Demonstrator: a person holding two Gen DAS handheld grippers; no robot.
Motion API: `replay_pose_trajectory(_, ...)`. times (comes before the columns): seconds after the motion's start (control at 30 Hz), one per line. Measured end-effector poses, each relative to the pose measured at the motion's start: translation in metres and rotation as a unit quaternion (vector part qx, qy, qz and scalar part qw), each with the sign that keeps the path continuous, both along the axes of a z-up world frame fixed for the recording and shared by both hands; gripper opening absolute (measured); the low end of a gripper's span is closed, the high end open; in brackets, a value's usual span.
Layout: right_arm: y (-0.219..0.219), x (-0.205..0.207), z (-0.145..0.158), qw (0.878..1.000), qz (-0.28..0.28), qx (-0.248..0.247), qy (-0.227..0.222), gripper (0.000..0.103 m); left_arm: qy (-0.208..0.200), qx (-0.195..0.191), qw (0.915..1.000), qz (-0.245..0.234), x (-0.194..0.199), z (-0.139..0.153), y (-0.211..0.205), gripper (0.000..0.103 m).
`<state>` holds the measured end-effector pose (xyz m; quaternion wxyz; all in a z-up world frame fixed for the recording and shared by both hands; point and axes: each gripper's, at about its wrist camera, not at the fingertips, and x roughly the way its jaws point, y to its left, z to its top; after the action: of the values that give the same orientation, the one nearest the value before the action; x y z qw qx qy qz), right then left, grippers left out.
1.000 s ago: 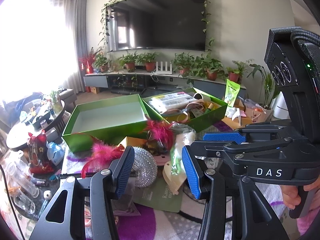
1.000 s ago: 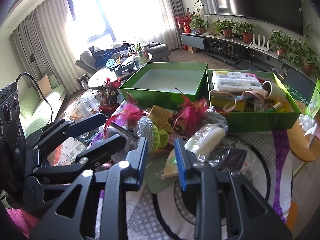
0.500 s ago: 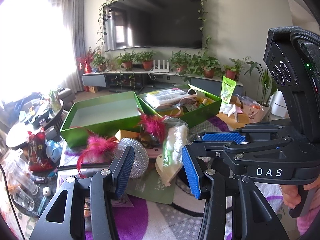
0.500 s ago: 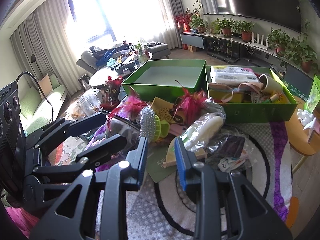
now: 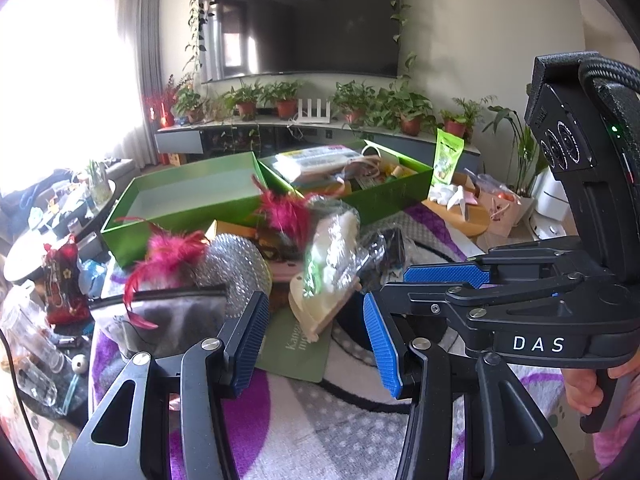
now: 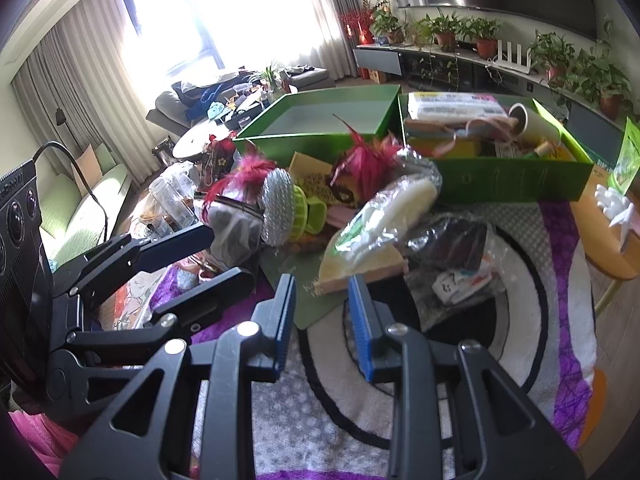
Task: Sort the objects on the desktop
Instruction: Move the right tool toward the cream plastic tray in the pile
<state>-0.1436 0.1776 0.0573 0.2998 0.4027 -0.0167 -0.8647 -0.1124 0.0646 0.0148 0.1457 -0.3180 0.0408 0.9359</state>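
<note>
Both sets of tongs, left (image 5: 314,338) and right (image 6: 322,322), parted and empty above the cluttered surface (image 6: 460,344), just short of the plastic-wrapped white roll (image 6: 390,210) propped on the pile: likely light, soft and slippery, best pinched mid-length.

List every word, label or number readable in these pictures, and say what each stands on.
"DAS": white letters on the black body of the right gripper, seen in the left wrist view.
"Ka...": only the start of the white print on the dark green card shows; the rest is hidden.
Print on the white packet in the right green box: too blurred to read.
</note>
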Motion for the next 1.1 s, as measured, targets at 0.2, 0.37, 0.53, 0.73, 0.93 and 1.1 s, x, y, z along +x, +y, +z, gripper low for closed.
replay_pose_trajectory(0.2,0.004,-0.001,-0.011,1.000,0.001,-0.001,-0.015,0.029,-0.013,-0.003,0.9999,0.000,0.001,-0.012,0.004,0.049)
replay_pose_trajectory(0.37,0.006,-0.002,-0.023,1.000,0.004,0.004,-0.029,0.029,-0.025,-0.005,0.9997,0.003,0.000,-0.024,0.007,0.051)
replay_pose_trajectory(0.53,0.009,-0.005,-0.037,0.999,0.005,0.006,-0.045,0.032,-0.035,-0.014,0.9993,0.006,-0.002,-0.035,0.011,0.051)
replay_pose_trajectory(0.73,0.015,-0.013,-0.049,0.998,0.001,0.007,-0.061,0.037,-0.047,-0.015,0.9988,0.004,-0.011,-0.047,0.013,0.051)
replay_pose_trajectory(0.93,0.022,-0.028,-0.060,0.997,-0.009,0.007,-0.073,0.042,-0.059,-0.018,0.9981,0.000,-0.021,-0.058,0.015,0.051)
replay_pose_trajectory(1.1,0.024,-0.046,-0.067,0.996,-0.012,-0.015,-0.092,0.048,-0.069,-0.010,0.9976,0.002,-0.032,-0.066,0.012,0.051)
